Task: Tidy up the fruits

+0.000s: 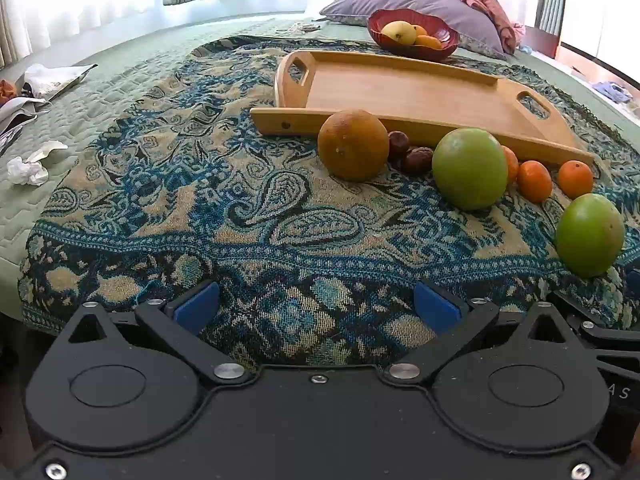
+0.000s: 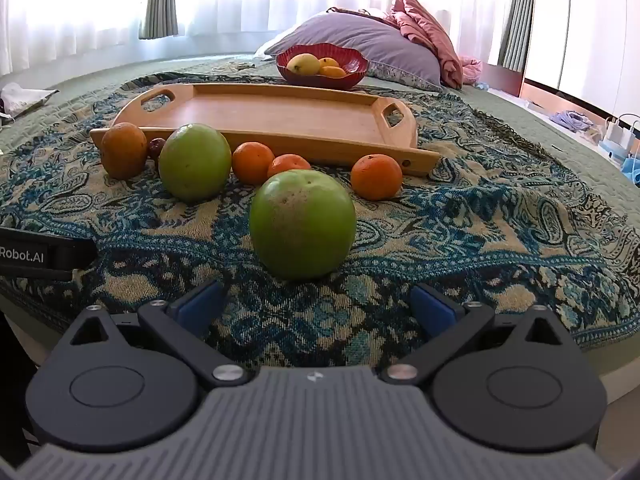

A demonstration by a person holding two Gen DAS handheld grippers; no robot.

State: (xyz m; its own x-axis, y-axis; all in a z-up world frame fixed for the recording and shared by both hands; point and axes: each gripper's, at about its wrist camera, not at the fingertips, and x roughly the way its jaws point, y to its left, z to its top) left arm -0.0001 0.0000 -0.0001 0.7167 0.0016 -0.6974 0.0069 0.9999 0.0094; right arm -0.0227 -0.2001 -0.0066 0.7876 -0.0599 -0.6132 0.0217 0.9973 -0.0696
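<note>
Both grippers' fingers (image 2: 434,308) spread, empty; green apple (image 2: 303,224) fronts oranges (image 2: 376,177) blocking tray (image 2: 280,120)

From my remote seat: a bed (image 2: 500,104) in green quilting carries a blue paisley throw (image 2: 460,216), a purple pillow (image 2: 360,40), a red fruit bowl (image 2: 352,68), crumpled paper (image 1: 28,170) and, on the throw, a wooden tray (image 2: 280,116).

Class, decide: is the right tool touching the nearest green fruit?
Apart. The right wrist view shows patterned cloth between the open right tool and the green fruit.
</note>
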